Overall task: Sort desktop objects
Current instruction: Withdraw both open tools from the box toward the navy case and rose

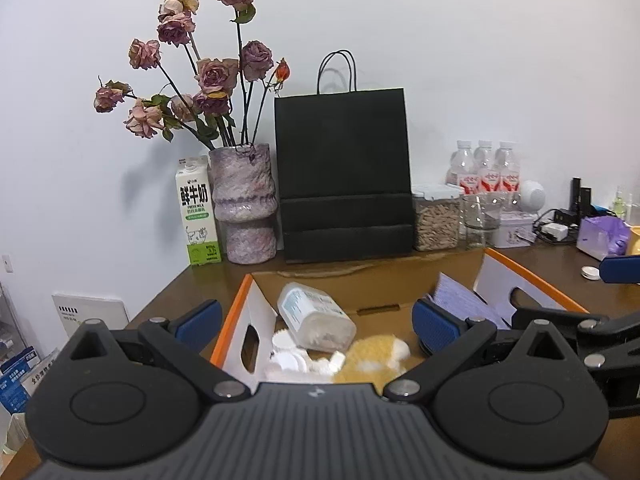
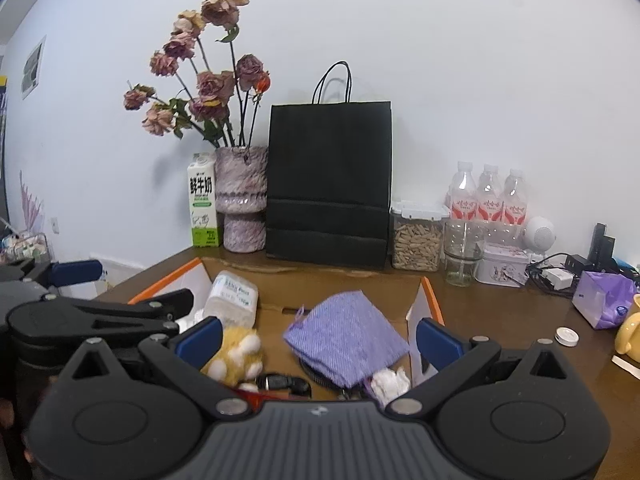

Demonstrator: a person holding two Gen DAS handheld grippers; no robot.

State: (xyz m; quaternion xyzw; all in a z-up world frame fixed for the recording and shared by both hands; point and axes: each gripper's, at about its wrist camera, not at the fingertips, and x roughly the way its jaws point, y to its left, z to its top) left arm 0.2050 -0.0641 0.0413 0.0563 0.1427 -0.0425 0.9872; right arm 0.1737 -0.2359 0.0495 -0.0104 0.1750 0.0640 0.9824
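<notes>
- Leftmost on the desk [image 1: 532, 258], against the wall: milk carton [image 1: 198, 216], vase of dried roses [image 1: 245, 204], black paper bag [image 1: 344, 176] — background, best left alone.
- Just ahead, open cardboard box [image 1: 256, 312] with orange-edged flaps, already holding a lying plastic bottle [image 1: 316, 318], white cotton pads [image 1: 290, 360], a yellow plush toy [image 1: 376, 356] and a purple cloth pouch [image 2: 346, 338].
- Left gripper [image 1: 316, 320] over the box's left half, blue fingers spread wide, nothing between them; bottle and plush directly below the gap.
- Right gripper [image 2: 318, 338] over the box's right half, fingers likewise parted and empty, pouch lying beneath the gap without touching either pad.
- Seemingly between pieces: both tools free above the box, so likely time to fetch the next loose item.
- Still outside the box, to the right: small white round cap [image 2: 567, 336] near a yellow mug [image 2: 630, 330], purple tissue pack [image 2: 604, 300] just behind; further back a glass jar [image 2: 460, 256], printed tin [image 2: 502, 266], lidded container of pellets [image 2: 418, 236] and three water bottles [image 2: 488, 196].
- Sensible next pick for the right gripper: the cap — closest, but low and flat, so approach steeply, fingers straddling its rim, closing slowly to avoid flicking it away.
- Worth lifting clear of the box flap [image 2: 426, 304] first, then swinging right, keeping away from the mug and the tangle of cables [image 2: 554, 270].
- Left gripper better kept raised and off to its own side, out of the right one's return path.
</notes>
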